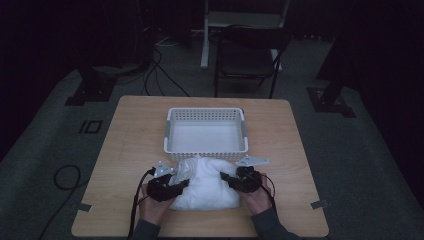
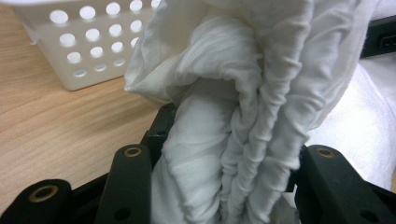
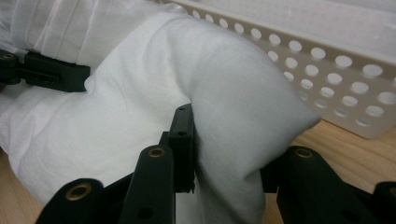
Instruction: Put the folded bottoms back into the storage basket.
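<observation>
- High view: the white cloth bundle (image 1: 207, 187) lies on the tabletop (image 1: 125, 150), just on the person's side of the white perforated basket (image 1: 206, 131), its far edge touching or all but touching the basket's near wall.
- The bundle's long axis runs side to side, parallel to that near wall; the left gripper (image 1: 170, 186) has its left end and the right gripper (image 1: 235, 181) its right end, so each hand sits at about the same distance from the basket.
- Left gripper view: the fingers (image 2: 128, 182) are partly closed and pinch a thick, gathered wad of the cloth, which fills the gap between them; the basket's wall stands beyond and to the left.
- Right gripper view: the fingers (image 3: 182, 140) are closed about as far as they go and clamp a smooth fold of the cloth, with the basket's wall just behind it.
- My reading: the basket lies straight ahead of both sets of fingers, so the coming move should be a joint lift forward over its near rim. Both ends must rise evenly, or the sagging middle could catch on that rim.
</observation>
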Available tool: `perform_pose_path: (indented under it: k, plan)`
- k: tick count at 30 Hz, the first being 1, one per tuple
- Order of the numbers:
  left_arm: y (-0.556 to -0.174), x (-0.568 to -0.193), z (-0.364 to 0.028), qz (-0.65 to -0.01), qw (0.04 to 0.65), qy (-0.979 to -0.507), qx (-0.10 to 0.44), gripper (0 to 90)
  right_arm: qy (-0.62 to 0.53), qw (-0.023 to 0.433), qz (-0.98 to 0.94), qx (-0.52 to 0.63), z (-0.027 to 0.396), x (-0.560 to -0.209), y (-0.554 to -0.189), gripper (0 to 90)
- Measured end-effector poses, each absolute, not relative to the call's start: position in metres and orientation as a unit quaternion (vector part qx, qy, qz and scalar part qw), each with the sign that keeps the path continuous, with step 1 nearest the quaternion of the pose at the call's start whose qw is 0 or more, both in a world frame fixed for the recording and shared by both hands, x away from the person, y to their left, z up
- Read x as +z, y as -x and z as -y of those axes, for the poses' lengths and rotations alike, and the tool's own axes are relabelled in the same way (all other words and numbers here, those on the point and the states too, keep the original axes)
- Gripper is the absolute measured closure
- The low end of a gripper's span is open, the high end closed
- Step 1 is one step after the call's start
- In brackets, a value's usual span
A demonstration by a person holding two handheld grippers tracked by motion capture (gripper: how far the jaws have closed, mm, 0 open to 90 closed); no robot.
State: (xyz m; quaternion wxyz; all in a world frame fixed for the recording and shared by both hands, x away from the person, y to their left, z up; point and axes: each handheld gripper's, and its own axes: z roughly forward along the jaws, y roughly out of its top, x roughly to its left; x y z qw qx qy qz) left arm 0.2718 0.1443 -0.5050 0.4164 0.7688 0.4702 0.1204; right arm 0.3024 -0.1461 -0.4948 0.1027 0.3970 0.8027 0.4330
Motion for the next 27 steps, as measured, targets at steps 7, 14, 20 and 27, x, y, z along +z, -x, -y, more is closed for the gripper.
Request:
perform_pose_path:
  k: [7,14,20,27]
  plan:
    - [-0.267,-0.497,-0.144,-0.465,0.422,-0.768,0.129,55.3,-0.39,0.118,-0.801,0.438,0.146,-0.488,-0.298,67.4]
    - [-0.265,-0.49,-0.144,-0.459,0.43,-0.765,0.135,56.8,-0.387,0.125,-0.798,0.445,0.147,-0.481,-0.295,67.5]
    - [-0.263,-0.484,-0.144,-0.455,0.436,-0.764,0.137,57.7,-0.384,0.128,-0.796,0.451,0.148,-0.475,-0.293,67.5]
    - [-0.261,-0.474,-0.146,-0.45,0.445,-0.762,0.139,57.8,-0.38,0.129,-0.792,0.46,0.151,-0.465,-0.291,67.5]
